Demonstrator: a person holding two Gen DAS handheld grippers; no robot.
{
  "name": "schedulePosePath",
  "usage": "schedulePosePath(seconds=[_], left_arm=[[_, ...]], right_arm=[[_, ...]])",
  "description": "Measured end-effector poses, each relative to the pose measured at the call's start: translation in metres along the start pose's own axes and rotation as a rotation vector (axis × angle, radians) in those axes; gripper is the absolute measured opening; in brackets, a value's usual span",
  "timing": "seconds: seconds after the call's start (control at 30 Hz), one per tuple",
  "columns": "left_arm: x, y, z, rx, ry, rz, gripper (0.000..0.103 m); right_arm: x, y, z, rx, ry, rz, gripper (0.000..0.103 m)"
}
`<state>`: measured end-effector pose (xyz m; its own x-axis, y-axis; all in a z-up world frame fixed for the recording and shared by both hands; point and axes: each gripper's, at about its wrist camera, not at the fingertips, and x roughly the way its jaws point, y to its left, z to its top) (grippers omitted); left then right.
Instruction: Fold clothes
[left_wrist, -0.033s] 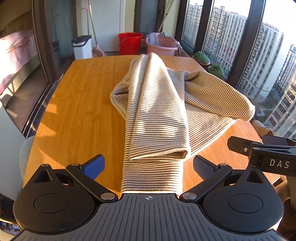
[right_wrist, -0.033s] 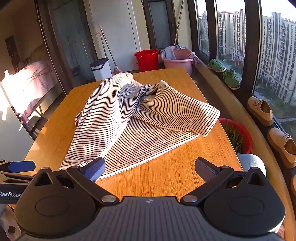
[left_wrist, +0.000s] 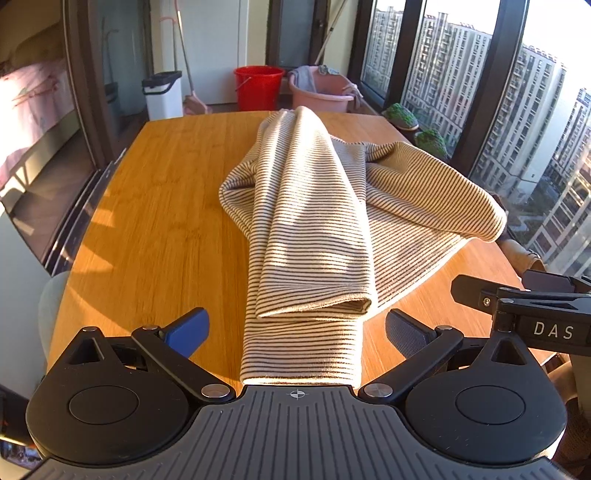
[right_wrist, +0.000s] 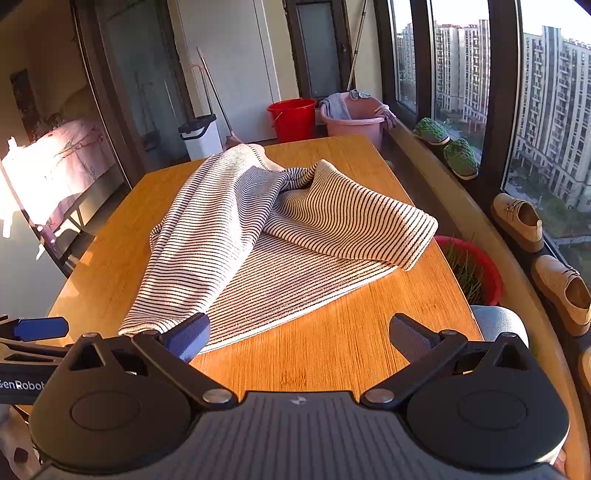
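The striped garment (left_wrist: 314, 221) lies rumpled across the middle of the wooden worktop (left_wrist: 159, 221), both the left tongs (left_wrist: 295, 328) and right tongs (right_wrist: 299, 332) spread and empty, so each should pinch a near hem corner squarely before spreading it flat.

Garment (left_wrist: 314, 229) in front of me: cream with thin dark horizontal stripes. Table (left_wrist: 162, 221) warm orange-brown wood grain. My left gripper (left_wrist: 295, 332) black, blue pads (left_wrist: 186, 330). Red bucket (left_wrist: 258, 86), pink basin (left_wrist: 321, 92), white bin (left_wrist: 162, 94) with black lid, green slippers (right_wrist: 460, 157), tan shoes (right_wrist: 519, 221).
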<state>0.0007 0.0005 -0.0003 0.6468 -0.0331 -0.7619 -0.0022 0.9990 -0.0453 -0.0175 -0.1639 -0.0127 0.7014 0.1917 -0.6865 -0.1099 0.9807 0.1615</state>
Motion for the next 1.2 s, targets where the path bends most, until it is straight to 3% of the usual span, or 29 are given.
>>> schedulePosePath(seconds=[0.1,0.43,1.2], left_arm=[[0.004,-0.001,0.001,-0.002,0.031,0.010,0.103],[-0.028,0.006,-0.015,-0.026,-0.005,0.000,0.103],[-0.024,0.017,-0.020,-0.074,0.042,-0.018,0.103]], right_arm=[[0.002,-0.006,0.001,0.021,0.017,0.024,0.103],[-0.016,0.003,-0.010,0.014,-0.019,0.021,0.103],[-0.020,0.009,-0.014,-0.003,0.020,0.025,0.103]])
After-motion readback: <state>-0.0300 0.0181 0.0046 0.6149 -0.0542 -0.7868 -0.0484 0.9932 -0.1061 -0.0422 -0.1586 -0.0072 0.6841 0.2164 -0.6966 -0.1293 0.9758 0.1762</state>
